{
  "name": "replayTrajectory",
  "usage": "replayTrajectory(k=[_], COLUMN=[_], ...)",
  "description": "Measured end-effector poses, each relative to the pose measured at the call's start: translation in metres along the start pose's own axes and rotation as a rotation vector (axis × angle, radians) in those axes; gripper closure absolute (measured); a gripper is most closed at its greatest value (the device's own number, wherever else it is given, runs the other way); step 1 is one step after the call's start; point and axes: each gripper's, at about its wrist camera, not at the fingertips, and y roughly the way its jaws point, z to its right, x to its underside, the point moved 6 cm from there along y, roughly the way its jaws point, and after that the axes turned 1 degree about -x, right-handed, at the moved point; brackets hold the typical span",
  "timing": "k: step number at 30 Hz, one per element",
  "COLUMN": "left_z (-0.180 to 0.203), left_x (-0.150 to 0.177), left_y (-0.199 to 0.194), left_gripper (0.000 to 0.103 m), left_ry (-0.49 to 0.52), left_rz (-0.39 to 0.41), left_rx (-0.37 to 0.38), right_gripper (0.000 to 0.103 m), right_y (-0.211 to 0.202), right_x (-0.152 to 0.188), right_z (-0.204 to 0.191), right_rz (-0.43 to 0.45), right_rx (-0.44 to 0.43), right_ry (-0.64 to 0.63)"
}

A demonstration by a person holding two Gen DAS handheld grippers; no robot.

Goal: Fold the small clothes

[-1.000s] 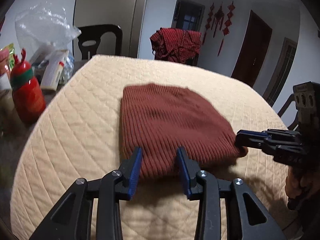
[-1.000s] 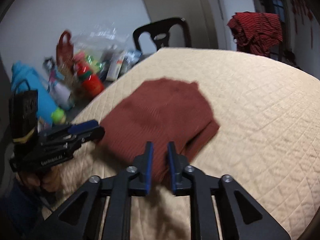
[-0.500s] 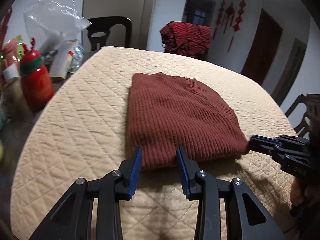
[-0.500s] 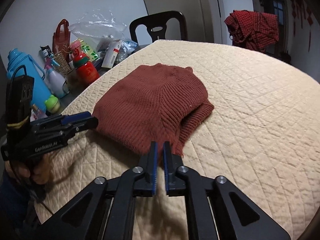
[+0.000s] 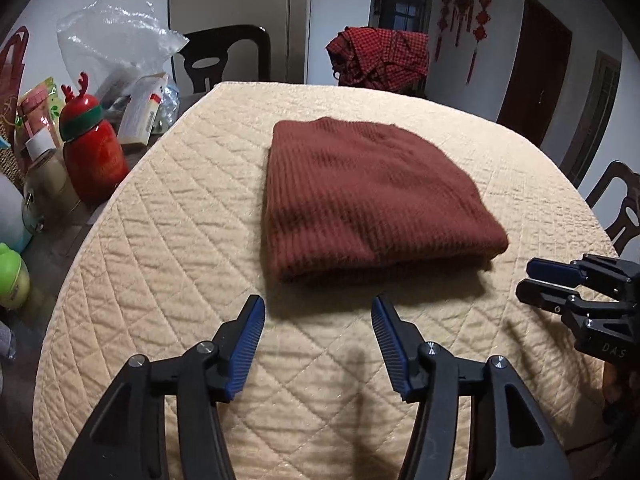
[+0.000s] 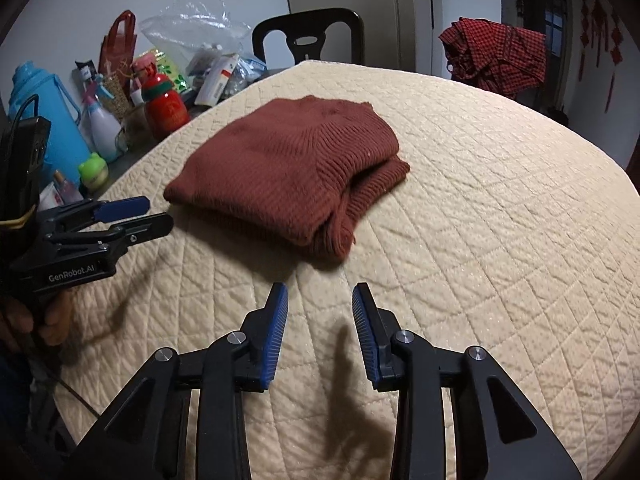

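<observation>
A folded brown knit sweater (image 5: 368, 196) lies flat on the cream quilted table cover (image 5: 168, 240); in the right wrist view the sweater (image 6: 288, 172) shows its stacked layers on the near right side. My left gripper (image 5: 318, 312) hovers just in front of the sweater's near edge, its jaws opening with nothing between them. My right gripper (image 6: 320, 300) sits a short way back from the sweater's near corner, jaws also opening and empty. Each gripper appears in the other's view: the right gripper (image 5: 532, 280) and the left gripper (image 6: 156, 212).
Bottles, a red reindeer-cap bottle (image 5: 94, 152), boxes and a plastic bag (image 5: 116, 44) crowd the table's left side. A blue flask (image 6: 44, 120) stands there too. Dark chairs (image 5: 224, 56) ring the table; a red checked cloth (image 5: 380, 56) hangs over one.
Both grippers let go of the sweater's near edge, opened and drew back toward me. The sweater now lies folded and free on the cover.
</observation>
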Motion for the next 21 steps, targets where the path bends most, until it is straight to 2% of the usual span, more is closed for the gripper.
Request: replayTrajectory(k=[6,21], left_z=[-0.005,-0.002], left_x=[0.007,0.009], left_y=[0.009,0.013], left_gripper=[0.044,0.035], left_ry=[0.02,0.038], left_rz=[-0.043,-0.058], left_rx=[-0.043,-0.03], right_gripper=[0.068,0.067], right_y=[0.01,0.009], right_x=[0.009,0.009], right_z=[0.002,0.0], right_rz=[-0.027,-0.028], right_rx=[0.04,0.067], right_ry=[0.009,-0.015])
